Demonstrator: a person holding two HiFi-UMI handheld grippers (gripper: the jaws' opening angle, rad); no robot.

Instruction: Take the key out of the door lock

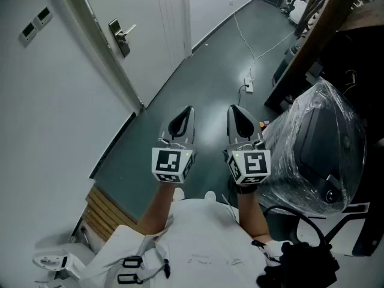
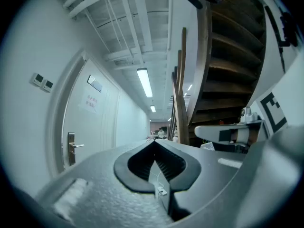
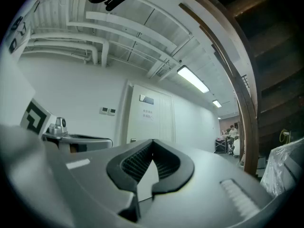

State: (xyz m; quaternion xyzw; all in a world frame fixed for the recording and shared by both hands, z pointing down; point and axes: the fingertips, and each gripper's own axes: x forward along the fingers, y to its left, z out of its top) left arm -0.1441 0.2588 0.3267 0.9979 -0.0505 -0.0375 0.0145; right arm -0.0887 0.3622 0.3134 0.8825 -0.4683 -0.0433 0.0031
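Far left, on the white wall (image 1: 54, 101), a pair of small switch panels (image 1: 36, 24). Just right of them, the white door (image 1: 150, 11) in its frame, with a metal lever handle (image 1: 122, 36) on a long lock plate near the door's left edge; key too small to make out there in any view. Farther right, dark floor (image 1: 198, 83) running off down a corridor, a white cable (image 1: 252, 47) trailing across it to a power strip (image 1: 249, 87). Low in the middle of the head view, held level and side by side over that floor on a person's forearms (image 1: 157, 209): left gripper (image 1: 187, 114), jaws pressed together with nothing between them, left marker cube (image 1: 173, 164) nearest the camera; just beside it, right gripper (image 1: 235, 114), jaws likewise closed on nothing, right marker cube (image 1: 249, 165) behind. Both well apart from the door, aimed along the corridor rather than at the handle. In the left gripper view, handle off to the left of the closed jaws. At right, a black chair wrapped in clear plastic (image 1: 318, 143), beside a dark wooden staircase (image 1: 324, 29).
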